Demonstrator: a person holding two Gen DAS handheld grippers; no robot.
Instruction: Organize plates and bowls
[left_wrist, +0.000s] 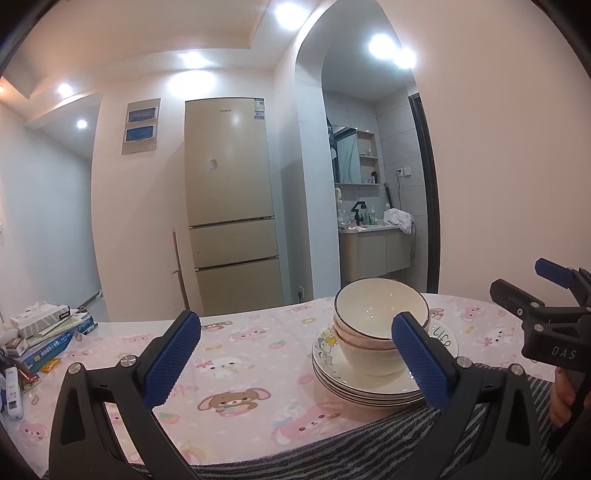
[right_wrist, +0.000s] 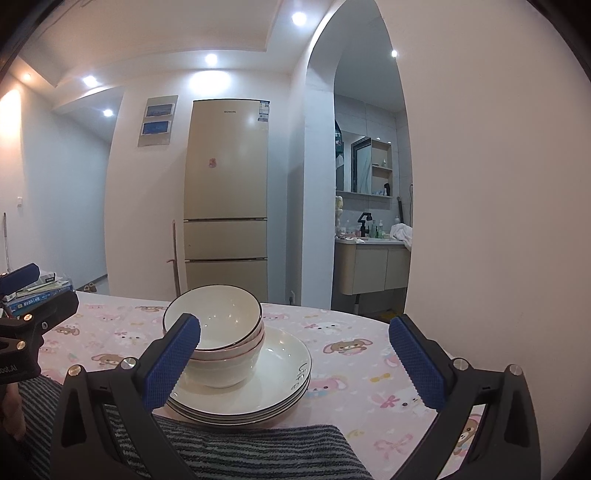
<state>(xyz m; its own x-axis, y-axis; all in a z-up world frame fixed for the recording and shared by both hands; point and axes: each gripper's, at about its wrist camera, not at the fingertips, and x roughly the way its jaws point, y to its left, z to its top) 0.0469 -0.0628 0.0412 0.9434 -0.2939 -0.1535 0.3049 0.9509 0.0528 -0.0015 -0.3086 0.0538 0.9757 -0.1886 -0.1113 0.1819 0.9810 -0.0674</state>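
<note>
While bowls (right_wrist: 214, 332) sit stacked on plates (right_wrist: 280, 373), left gripper (left_wrist: 295, 362) and right gripper (right_wrist: 295, 362) hover level, fingers spread, empty.

The bowls (right_wrist: 221, 332) and the plates (right_wrist: 280, 373) beneath them look like glossy glazed ceramic, cream with thin dark rims. Each tool, left (left_wrist: 295, 362) and right (right_wrist: 295, 362), has matt black plastic arms, shiny metal screws and rough, knurled blue pads (left_wrist: 173, 365). The table wears a smooth printed tablecloth (right_wrist: 362, 350) with a ribbed, striped grey cloth (right_wrist: 251, 450) at its near edge; the refrigerator (right_wrist: 225, 192) has a satin, slightly shiny front.
</note>
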